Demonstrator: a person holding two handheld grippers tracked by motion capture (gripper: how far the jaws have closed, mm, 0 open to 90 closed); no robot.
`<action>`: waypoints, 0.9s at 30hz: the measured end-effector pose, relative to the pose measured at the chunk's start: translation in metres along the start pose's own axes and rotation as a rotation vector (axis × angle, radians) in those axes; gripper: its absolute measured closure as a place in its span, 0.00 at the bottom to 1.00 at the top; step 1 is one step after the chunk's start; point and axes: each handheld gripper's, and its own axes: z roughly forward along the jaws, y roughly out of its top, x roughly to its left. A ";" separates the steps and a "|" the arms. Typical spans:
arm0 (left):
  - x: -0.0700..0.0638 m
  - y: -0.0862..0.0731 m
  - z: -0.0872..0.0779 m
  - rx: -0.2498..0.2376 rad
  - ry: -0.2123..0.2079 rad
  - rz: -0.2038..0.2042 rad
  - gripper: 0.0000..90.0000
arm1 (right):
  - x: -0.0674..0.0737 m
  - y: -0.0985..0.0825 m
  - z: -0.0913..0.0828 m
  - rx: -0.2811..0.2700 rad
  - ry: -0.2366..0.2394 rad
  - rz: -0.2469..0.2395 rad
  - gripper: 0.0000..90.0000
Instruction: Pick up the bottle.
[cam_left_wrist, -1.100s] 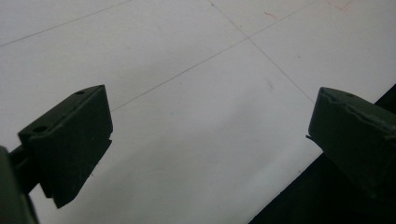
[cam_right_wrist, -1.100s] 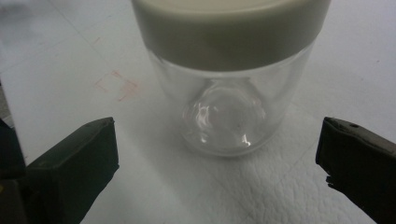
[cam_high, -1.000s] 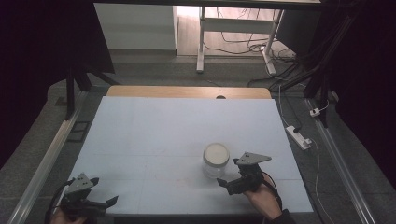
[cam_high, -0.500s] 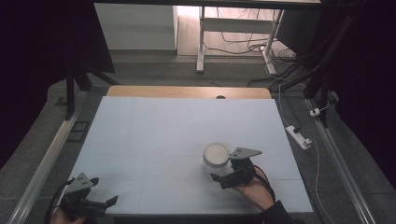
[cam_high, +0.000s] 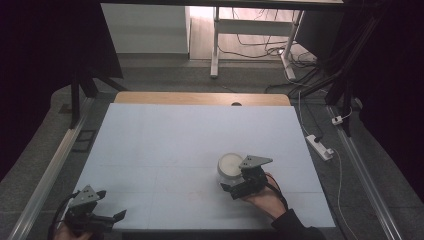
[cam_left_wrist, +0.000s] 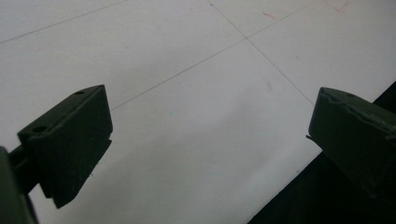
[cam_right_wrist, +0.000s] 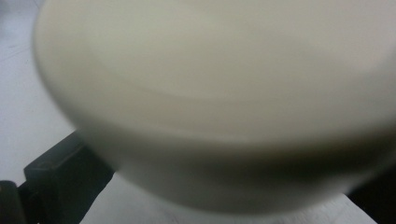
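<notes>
White cup (cam_high: 229, 164) stands right of centre in the lower half of the high view, on the pale blue table (cam_high: 165, 145). Right gripper (cam_high: 234, 186) sits directly against the cup's near side; in the right gripper view the blurred cup (cam_right_wrist: 219, 98) lies between spread jaws, contact unconfirmed. Left gripper (cam_high: 107, 218) rests at the lower left table edge, jaws wide apart, holding nothing.

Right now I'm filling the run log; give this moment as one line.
right gripper: open at round white bowl | left gripper: open, idle | white table
</notes>
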 end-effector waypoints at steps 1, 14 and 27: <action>0.000 0.000 0.000 0.000 0.000 0.000 0.01 | 0.000 0.000 0.001 0.000 -0.001 -0.002 0.00; 0.000 0.000 0.000 0.002 -0.001 0.004 0.01 | -0.003 0.002 0.006 -0.030 0.004 0.009 0.04; 0.000 0.000 0.000 0.003 -0.004 0.004 0.01 | 0.001 0.002 0.004 -0.031 -0.027 -0.036 0.06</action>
